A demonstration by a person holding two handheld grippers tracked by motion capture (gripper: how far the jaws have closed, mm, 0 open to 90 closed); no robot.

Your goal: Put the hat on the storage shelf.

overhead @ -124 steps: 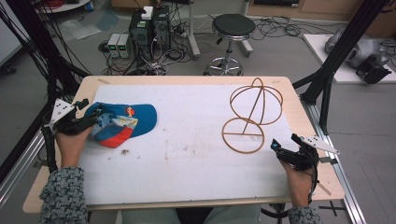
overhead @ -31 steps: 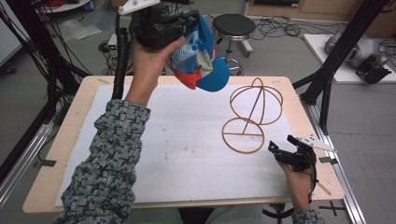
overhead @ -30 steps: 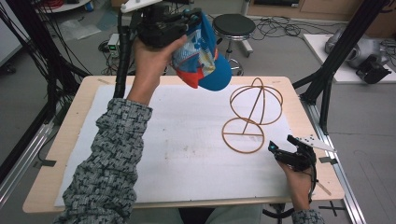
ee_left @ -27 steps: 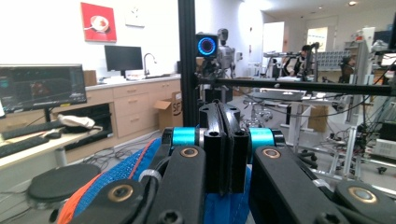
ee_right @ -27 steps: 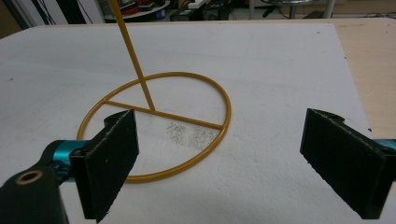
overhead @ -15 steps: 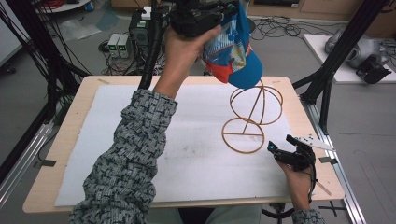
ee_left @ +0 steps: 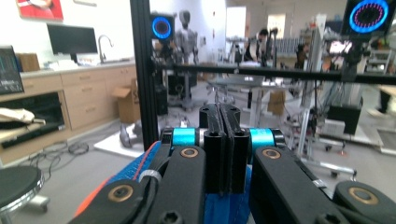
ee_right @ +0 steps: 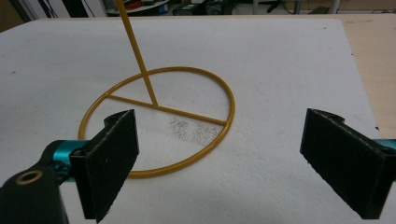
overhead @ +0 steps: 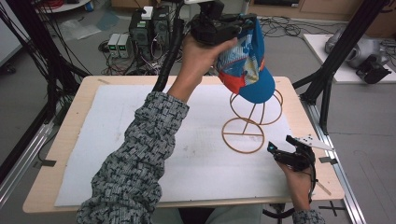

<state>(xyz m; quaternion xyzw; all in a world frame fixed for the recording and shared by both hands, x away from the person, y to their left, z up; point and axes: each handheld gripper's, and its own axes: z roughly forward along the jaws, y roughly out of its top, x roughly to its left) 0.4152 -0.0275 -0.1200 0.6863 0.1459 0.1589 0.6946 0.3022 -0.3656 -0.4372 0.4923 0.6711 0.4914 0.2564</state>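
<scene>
A blue cap with red trim and a printed front hangs high in the air, over the wire dome of a gold hat stand. My left gripper is shut on the cap's edge, and the blue and orange fabric shows below its closed jaws in the left gripper view. The stand's ring base and upright rod lie on the white mat just ahead of my right gripper. That right gripper rests open near the table's front right, a little short of the ring.
A white mat covers the wooden table. Black frame posts stand at both sides. Beyond the far edge are electronics boxes, cables and a stool.
My left gripper has lifted the cap from the mat's left side and carried it up and to the right, until it hangs over the stand. The right gripper has stayed put.
</scene>
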